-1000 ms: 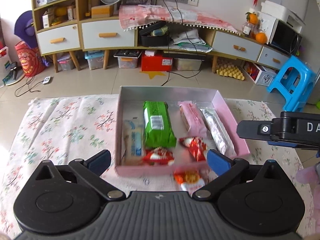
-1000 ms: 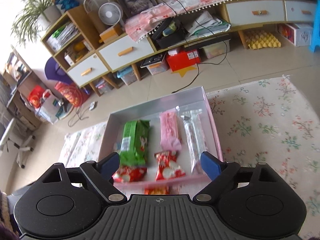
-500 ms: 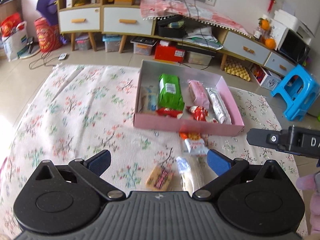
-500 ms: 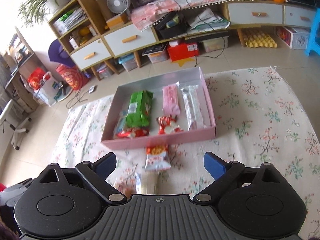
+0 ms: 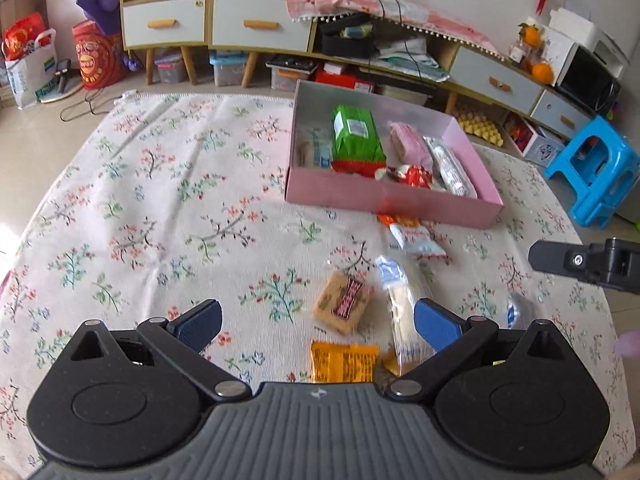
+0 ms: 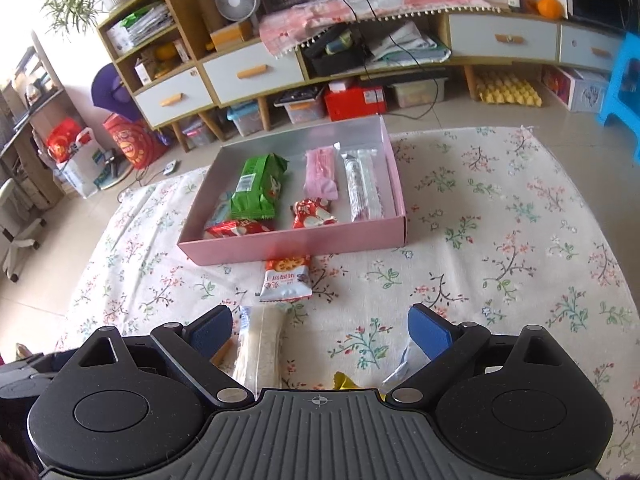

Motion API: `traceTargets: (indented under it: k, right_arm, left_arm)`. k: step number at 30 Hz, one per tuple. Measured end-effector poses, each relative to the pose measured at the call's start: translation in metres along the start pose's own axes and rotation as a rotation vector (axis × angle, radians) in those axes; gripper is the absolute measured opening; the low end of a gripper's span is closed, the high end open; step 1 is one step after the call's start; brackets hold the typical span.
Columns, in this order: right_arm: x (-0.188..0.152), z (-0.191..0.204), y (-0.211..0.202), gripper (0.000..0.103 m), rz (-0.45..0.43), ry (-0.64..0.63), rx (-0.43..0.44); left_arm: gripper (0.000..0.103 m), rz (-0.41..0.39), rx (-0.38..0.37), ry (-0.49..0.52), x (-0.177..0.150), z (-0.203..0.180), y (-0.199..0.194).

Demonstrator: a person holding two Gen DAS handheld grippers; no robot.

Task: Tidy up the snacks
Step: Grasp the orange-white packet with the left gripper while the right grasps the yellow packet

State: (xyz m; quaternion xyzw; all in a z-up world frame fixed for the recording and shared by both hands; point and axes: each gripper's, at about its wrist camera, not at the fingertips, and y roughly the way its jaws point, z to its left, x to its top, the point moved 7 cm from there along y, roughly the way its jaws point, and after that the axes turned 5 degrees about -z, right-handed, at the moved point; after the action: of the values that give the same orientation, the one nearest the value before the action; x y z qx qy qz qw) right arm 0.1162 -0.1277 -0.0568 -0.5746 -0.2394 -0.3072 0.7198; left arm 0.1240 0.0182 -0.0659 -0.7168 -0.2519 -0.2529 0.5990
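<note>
Snacks half sorted: several lie in the pink box (image 6: 292, 246), while the biscuit pack (image 6: 286, 280), the long white pack (image 6: 260, 352) and others wait on the floral cloth (image 6: 500, 240). Left tongs (image 5: 316, 322) and right tongs (image 6: 320, 326) gape empty. Next, I judge, comes closing on a loose pack.

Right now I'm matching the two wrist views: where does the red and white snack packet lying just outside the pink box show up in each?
Left wrist: the red and white snack packet lies right of centre, just below the pink box.
Right wrist: the packet lies centre-left, below the box's near wall.
Shared landmark: the green packet inside the box.
</note>
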Motion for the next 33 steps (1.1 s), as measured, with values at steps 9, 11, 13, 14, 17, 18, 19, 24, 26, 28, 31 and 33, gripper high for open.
traceTargets:
  k: [9, 11, 13, 14, 17, 18, 19, 24, 26, 28, 31, 33]
  right_arm:
    - [-0.013, -0.026, 0.005, 0.097, -0.027, -0.093, -0.037]
    - [-0.017, -0.031, 0.004, 0.097, -0.039, -0.126, -0.027]
    - [-0.023, -0.034, 0.004, 0.097, -0.040, -0.166, -0.015]
    - [-0.027, -0.035, 0.005, 0.097, -0.036, -0.183, -0.007]
    - [-0.038, -0.038, 0.007, 0.097, -0.017, -0.234, 0.025]
    - [-0.041, -0.039, 0.006, 0.097, -0.012, -0.253, 0.039]
    - [-0.044, -0.039, 0.005, 0.097, -0.012, -0.272, 0.053]
    - [-0.058, -0.034, -0.002, 0.097, -0.022, -0.375, 0.149]
    - [-0.065, -0.030, -0.002, 0.097, -0.011, -0.417, 0.188]
    - [-0.074, -0.026, -0.001, 0.097, 0.011, -0.469, 0.219]
    - [-0.090, -0.019, 0.001, 0.097, 0.041, -0.562, 0.245]
    - [-0.097, -0.016, 0.004, 0.097, 0.048, -0.612, 0.237]
  left_arm:
    - [0.103, -0.019, -0.003, 0.036, -0.015, 0.003, 0.001]
    - [0.103, -0.022, -0.015, 0.046, -0.018, 0.001, 0.001]
    - [0.103, -0.027, -0.032, 0.057, -0.022, 0.000, 0.001]
    - [0.103, -0.028, -0.037, 0.062, -0.024, 0.000, 0.002]
    - [0.103, -0.021, -0.048, 0.085, -0.030, -0.002, 0.005]
    - [0.103, -0.015, -0.052, 0.095, -0.033, -0.003, 0.006]
    - [0.103, -0.010, -0.054, 0.106, -0.035, -0.003, 0.007]
    - [0.103, 0.012, -0.056, 0.163, -0.048, -0.009, 0.012]
    - [0.103, 0.021, -0.056, 0.190, -0.053, -0.013, 0.014]
    - [0.103, 0.026, -0.057, 0.213, -0.057, -0.015, 0.014]
    - [0.102, 0.032, -0.063, 0.237, -0.062, -0.018, 0.013]
    - [0.102, 0.040, -0.064, 0.249, -0.065, -0.020, 0.015]
